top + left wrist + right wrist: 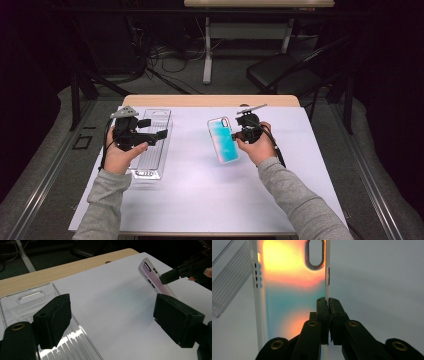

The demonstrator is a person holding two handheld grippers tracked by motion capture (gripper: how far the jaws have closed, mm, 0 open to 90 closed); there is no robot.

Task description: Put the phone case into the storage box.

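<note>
right gripper view: phone case [292, 290] bears no readable writing.

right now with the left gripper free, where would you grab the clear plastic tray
Probably the clear plastic tray by its long right wall, coming from above. It lies flat on the white sheet, so only the thin raised rim offers something to pinch, and the left gripper hangs open just over that side.

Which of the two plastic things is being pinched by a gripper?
The colourful phone case, blue-green rather than see-through: the right gripper pinches its side edge. The clear plastic tray just lies flat.
</note>
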